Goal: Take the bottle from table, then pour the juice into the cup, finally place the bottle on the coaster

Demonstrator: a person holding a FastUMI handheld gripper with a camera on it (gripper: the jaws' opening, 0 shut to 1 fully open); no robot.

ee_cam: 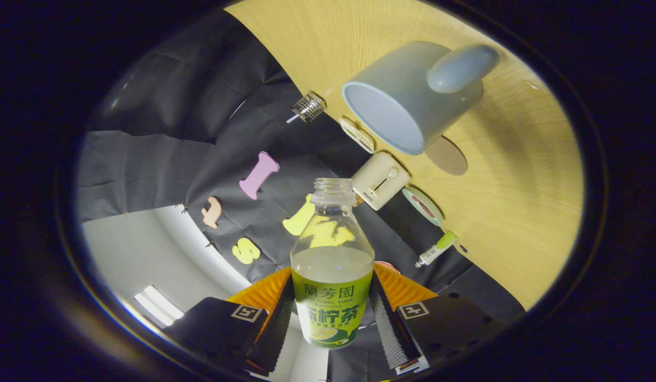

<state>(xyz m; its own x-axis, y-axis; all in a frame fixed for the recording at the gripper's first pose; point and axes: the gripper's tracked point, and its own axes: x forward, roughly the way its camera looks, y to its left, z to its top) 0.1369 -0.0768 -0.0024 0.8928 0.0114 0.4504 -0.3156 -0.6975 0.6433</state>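
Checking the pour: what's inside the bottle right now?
The open bottle, clamped in the tongs, holds pale juice up to the label's top edge. The label hides what lies below.

1. The claw point(332, 313) is rolled hard to one side, so the desk point(518, 201) stands steeply tilted beyond it.
2. Its two fingers point(277, 323) reach forward, black with ridged inner pads and orange backing behind them.
3. The jaws are closed partway, each pad pressed against an opposite side of the bottle point(332, 265), gripping its lower, labelled body.
4. The bottle's open neck points straight ahead of the fingertips.
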